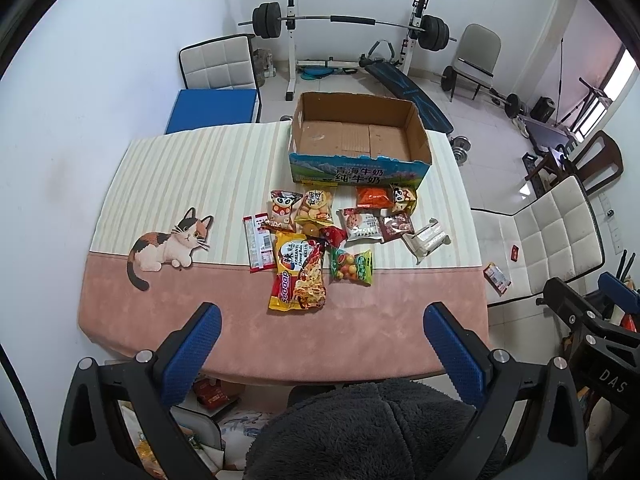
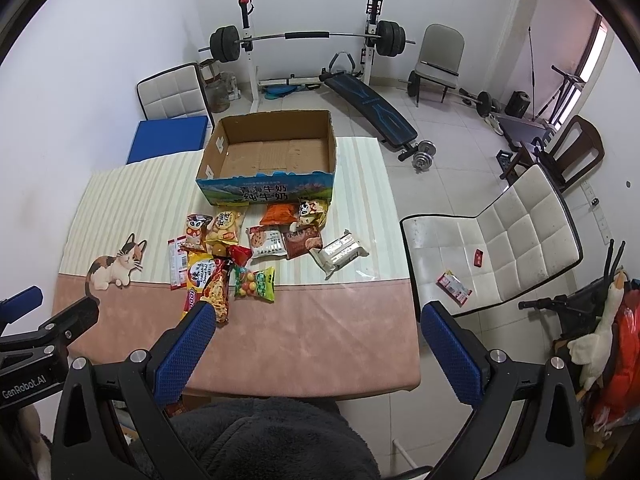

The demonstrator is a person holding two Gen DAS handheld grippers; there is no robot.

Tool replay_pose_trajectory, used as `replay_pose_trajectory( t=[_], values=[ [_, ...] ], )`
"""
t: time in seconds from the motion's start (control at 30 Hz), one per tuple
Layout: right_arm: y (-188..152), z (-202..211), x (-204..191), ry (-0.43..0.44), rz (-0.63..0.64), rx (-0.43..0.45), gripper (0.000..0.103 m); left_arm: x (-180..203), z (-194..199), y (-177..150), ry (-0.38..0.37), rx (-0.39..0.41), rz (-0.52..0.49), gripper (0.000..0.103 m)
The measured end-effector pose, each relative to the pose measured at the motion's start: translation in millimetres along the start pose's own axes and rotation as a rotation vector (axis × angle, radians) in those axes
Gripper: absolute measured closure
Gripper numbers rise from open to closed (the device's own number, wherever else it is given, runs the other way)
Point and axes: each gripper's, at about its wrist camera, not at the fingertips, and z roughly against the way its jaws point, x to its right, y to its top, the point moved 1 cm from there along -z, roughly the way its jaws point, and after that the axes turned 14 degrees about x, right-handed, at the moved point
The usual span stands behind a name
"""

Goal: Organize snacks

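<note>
Tabletop snacks lie before an empty box; left tongs and right tongs both spread.

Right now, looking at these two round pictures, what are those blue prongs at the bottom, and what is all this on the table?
Those prongs are the fingers of two hand-held grippers; a person holds one in each hand. Each picture comes from a wide-angle camera on one gripper, looking forward along its fingers. One shows the left gripper, the other the right gripper. Both are open and hold nothing. On the table stands an empty cardboard milk box, and in front of it lies a loose pile of snack packets, such as a yellow noodle packet and a green candy bag. Nothing is packed yet.
</note>
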Motion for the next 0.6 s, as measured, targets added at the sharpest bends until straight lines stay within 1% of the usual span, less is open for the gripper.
replay_pose_trajectory(
  t=[0.6],
  values=[
    [-2.5, 1.3, -3.5, 0.016, 0.001, 0.008, 0.0, 0.3, 1.7, 1.7, -0.003, 0.001, 0.002, 0.0]
  ],
)
